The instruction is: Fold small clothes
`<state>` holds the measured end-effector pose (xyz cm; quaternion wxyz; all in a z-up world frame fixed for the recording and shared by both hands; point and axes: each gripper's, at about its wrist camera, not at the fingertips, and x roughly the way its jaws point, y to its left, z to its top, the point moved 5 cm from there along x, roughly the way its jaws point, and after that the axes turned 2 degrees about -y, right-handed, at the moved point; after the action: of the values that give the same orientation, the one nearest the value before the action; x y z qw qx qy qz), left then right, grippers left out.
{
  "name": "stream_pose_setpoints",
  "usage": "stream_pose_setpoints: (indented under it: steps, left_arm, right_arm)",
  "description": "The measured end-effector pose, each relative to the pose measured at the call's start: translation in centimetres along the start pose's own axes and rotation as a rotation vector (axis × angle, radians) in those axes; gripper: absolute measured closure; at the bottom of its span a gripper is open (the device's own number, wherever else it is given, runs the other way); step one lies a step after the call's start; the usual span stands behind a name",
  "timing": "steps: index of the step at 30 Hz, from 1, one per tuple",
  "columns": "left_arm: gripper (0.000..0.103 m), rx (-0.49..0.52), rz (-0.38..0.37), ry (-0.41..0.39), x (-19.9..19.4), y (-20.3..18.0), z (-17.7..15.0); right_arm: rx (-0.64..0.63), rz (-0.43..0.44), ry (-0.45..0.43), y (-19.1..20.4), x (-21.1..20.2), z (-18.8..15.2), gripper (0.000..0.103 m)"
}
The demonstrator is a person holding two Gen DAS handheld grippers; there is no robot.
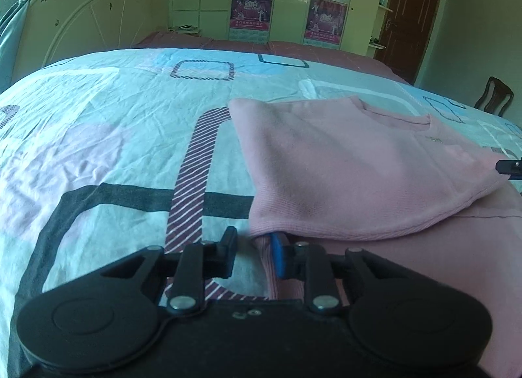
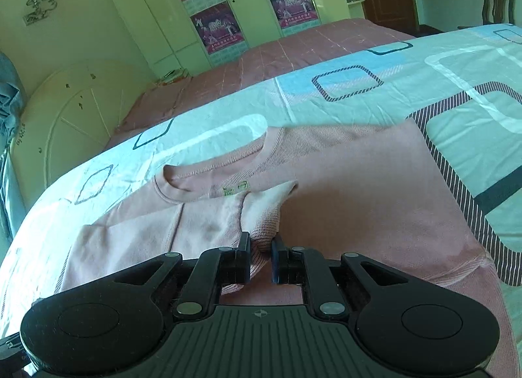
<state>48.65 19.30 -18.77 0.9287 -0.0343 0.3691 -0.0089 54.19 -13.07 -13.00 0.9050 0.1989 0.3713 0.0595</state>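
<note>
A small pink knit top lies on the patterned bedsheet, partly folded, one side lifted over the body. My left gripper sits at the top's ribbed hem, fingers apart, with the ribbed edge between them. In the right wrist view the top shows its neckline and a sleeve folded inward. My right gripper is shut on the ribbed sleeve cuff. The right gripper's tip shows at the left wrist view's right edge.
The bed has a white headboard on the left and a pink cover beyond the sheet. Wardrobes with posters stand behind. A brown door and a wooden chair are at the far right.
</note>
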Motion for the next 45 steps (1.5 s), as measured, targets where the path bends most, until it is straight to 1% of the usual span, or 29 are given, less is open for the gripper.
stream_pose_setpoints:
  steps: [1,3,4,7,11,14,16,17,18,19,20,21,22,24,25,26,27,28,29,30,32,33,34,35,37,39,42,44,45]
  left_arm:
    - [0.082,-0.002,-0.003,0.008,0.2,0.0,0.0]
    - [0.088,-0.035,-0.026,0.016,0.4,0.4,0.3]
    - [0.090,-0.049,-0.040,0.022,0.5,0.6,0.4]
    - [0.090,-0.061,-0.057,0.029,0.8,0.9,0.5]
    - [0.090,-0.045,-0.061,0.035,0.8,0.9,0.5]
    - [0.089,-0.023,-0.057,0.048,0.9,0.6,0.5]
    - [0.080,0.016,-0.066,0.063,0.6,0.5,0.6]
    - [0.067,0.038,-0.072,0.071,0.2,0.6,0.5]
    - [0.054,0.051,-0.071,0.073,-0.3,0.8,0.5]
    - [0.052,0.053,-0.069,0.054,-1.2,1.1,0.7]
    - [0.052,0.045,-0.074,0.011,-2.3,1.4,1.1]
    - [0.052,0.028,-0.081,-0.016,-2.8,1.4,1.6]
    - [0.052,-0.004,-0.090,-0.046,-3.4,1.2,2.2]
    - [0.052,-0.042,-0.140,-0.076,-3.1,0.0,3.3]
    - [0.052,-0.036,-0.155,-0.064,-2.4,-1.0,3.6]
    - [0.052,-0.015,-0.165,-0.029,-1.2,-2.2,3.7]
    - [0.052,0.017,-0.163,0.017,0.0,-3.3,3.4]
    - [0.052,0.054,-0.136,0.058,1.3,-4.0,2.9]
    - [0.052,0.090,-0.097,0.102,2.6,-4.4,2.0]
    - [0.051,0.109,-0.091,0.077,2.7,-4.7,1.7]
    - [0.051,0.104,-0.097,0.081,2.5,-4.7,1.9]
    - [0.051,0.088,-0.109,0.079,2.5,-4.5,2.2]
    - [0.051,0.068,-0.122,0.069,2.5,-4.3,2.7]
    - [0.050,0.049,-0.130,0.064,2.9,-3.9,3.3]
    - [0.050,0.040,-0.132,0.069,4.3,-3.6,4.6]
    - [0.050,0.038,-0.129,0.065,6.0,-3.3,6.3]
    - [0.050,0.016,-0.104,0.055,9.0,-2.3,8.9]
    - [0.050,0.021,-0.073,0.066,11.2,-1.4,10.2]
    - [0.050,0.020,-0.069,0.069,12.1,-1.0,10.6]
  right_arm:
    - [-0.002,-0.001,0.001,0.0,0.0,-0.2,0.092]
    - [-0.003,-0.005,0.005,-0.2,0.0,-0.6,0.092]
    - [0.000,-0.007,0.007,-0.3,0.0,-0.7,0.092]
    - [0.009,-0.014,0.014,-0.8,-0.2,-1.1,0.092]
    - [0.014,-0.017,0.027,-1.2,-0.4,-1.8,0.092]
    - [0.007,-0.029,0.055,-1.5,0.1,-2.5,0.092]
    - [0.019,-0.031,0.069,-2.0,0.3,-2.8,0.092]
    - [0.023,-0.037,0.057,-2.2,0.1,-2.6,0.091]
    - [0.017,-0.058,0.025,-2.3,-0.6,-2.2,0.089]
    - [0.004,-0.086,-0.013,-2.4,-1.3,-1.8,0.068]
    - [-0.008,-0.082,-0.049,-2.4,-2.0,-1.4,0.052]
    - [-0.022,-0.058,-0.064,-2.2,-2.4,-1.0,0.053]
    - [-0.039,-0.049,-0.061,-1.9,-2.4,-0.8,0.053]
    - [-0.090,-0.030,-0.041,-0.8,-1.6,-0.6,0.054]
    - [-0.113,-0.017,-0.017,-0.2,-1.0,-0.8,0.070]
    - [-0.137,-0.005,0.015,0.5,-0.3,-1.2,0.087]
    - [-0.172,-0.003,0.046,1.1,0.5,-1.8,0.088]
    - [-0.218,-0.031,0.082,1.3,1.3,-2.5,0.088]
    - [-0.250,-0.082,0.132,1.0,2.2,-3.4,0.088]
    - [-0.246,-0.079,0.133,0.6,2.4,-3.7,0.088]
    - [-0.227,-0.077,0.149,0.3,2.1,-3.3,0.088]
    - [-0.235,-0.085,0.128,0.4,1.8,-2.8,0.088]
    - [-0.240,-0.079,0.084,0.5,1.5,-2.2,0.088]
    - [-0.225,-0.062,0.057,0.5,1.5,-1.6,0.088]
    - [-0.194,-0.048,0.057,0.5,2.5,-0.7,0.088]
    - [-0.210,-0.087,0.057,0.8,4.2,0.2,0.088]
    - [-0.178,-0.108,0.055,0.6,6.5,1.2,0.088]
    - [-0.168,-0.134,0.048,0.3,7.4,1.6,0.088]
    - [-0.161,-0.142,0.047,0.0,7.8,1.8,0.088]
